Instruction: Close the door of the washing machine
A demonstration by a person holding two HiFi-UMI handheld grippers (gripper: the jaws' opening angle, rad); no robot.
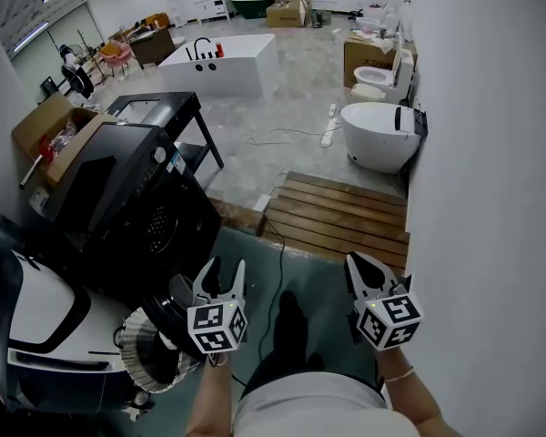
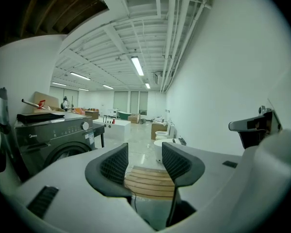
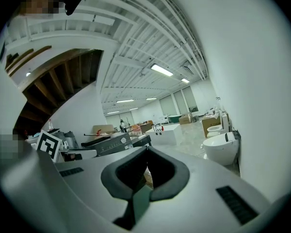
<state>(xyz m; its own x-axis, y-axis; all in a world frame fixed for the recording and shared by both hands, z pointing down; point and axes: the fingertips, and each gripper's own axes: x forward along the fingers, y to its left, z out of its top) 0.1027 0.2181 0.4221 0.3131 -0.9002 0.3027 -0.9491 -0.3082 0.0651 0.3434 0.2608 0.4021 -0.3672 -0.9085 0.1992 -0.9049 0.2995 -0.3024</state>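
A dark front-loading washing machine (image 1: pixel 118 198) stands at the left; its round door (image 1: pixel 159 224) lies flush with the front, and the left gripper view shows the same dark machine (image 2: pixel 53 140) at its left. Below it a round chrome-rimmed door (image 1: pixel 153 349) sticks out from a white machine (image 1: pixel 36 330). My left gripper (image 1: pixel 226 267) hovers just right of that round door, open, with nothing between its fingers (image 2: pixel 117 163). My right gripper (image 1: pixel 357 262) is near the right wall, away from the machines, shut and holding nothing (image 3: pixel 146 154).
A slatted wooden platform (image 1: pixel 341 217) lies on the floor ahead, with a white toilet (image 1: pixel 378 135) beyond it. A black table (image 1: pixel 159 107) and a cardboard box (image 1: pixel 50 130) stand behind the dark machine. A white wall (image 1: pixel 491 198) runs along the right. A cable (image 1: pixel 278 285) trails on the floor.
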